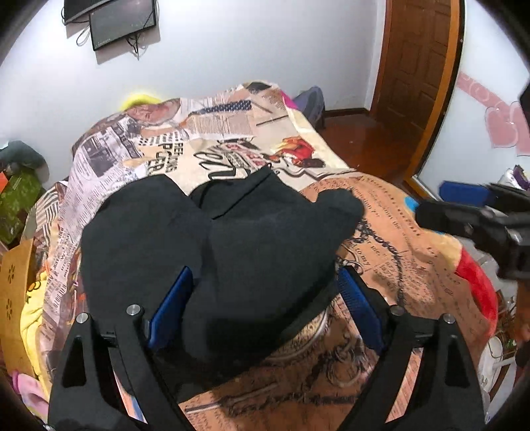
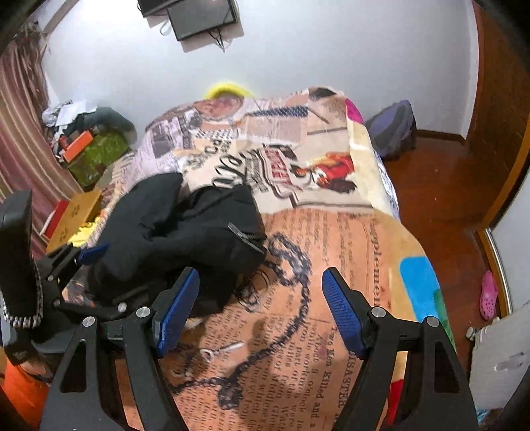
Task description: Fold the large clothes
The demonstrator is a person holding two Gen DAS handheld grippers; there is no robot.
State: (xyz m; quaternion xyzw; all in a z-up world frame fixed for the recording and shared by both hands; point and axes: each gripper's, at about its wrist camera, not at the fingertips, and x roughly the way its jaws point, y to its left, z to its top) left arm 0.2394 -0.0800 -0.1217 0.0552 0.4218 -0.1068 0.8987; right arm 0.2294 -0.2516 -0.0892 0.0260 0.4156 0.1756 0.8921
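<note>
Left gripper (image 1: 261, 308), left wrist view: jaws spread wide, blue pads (image 1: 172, 308) standing to either side of a black garment (image 1: 212, 245), nothing pinched. Garment: one item, bunched in a rumpled heap on the printed blanket (image 1: 397, 265) of the bed, lying directly ahead of and between these fingers, its near edge running under the gripper. Long axis hard to fix in this crumpled state; the heap spreads roughly from left to right across the view, with one rounded lobe at left and one sleeve-like end at right. Right gripper (image 1: 427, 212) enters blurred from the right edge, near that right-hand end but apart from it.

Right gripper (image 2: 260, 308), right wrist view: jaws wide, blue pads (image 2: 344, 311) empty, only blanket (image 2: 347, 232) between them. Garment (image 2: 185, 225) lies ahead and to the left, its nearest fold just beside the left-hand pad; a zip edge (image 2: 246, 237) shows on top. Left gripper (image 2: 89, 255) sits at the garment's far left side, one blue pad visible.

Count: garment, one; grippers, two; wall screens (image 2: 202, 16), two overlapping; small metal eye screw (image 2: 220, 351) on blanket, one.

Judgement: left gripper is nearer and already straddles cloth; right must reach leftward to take an edge.
</note>
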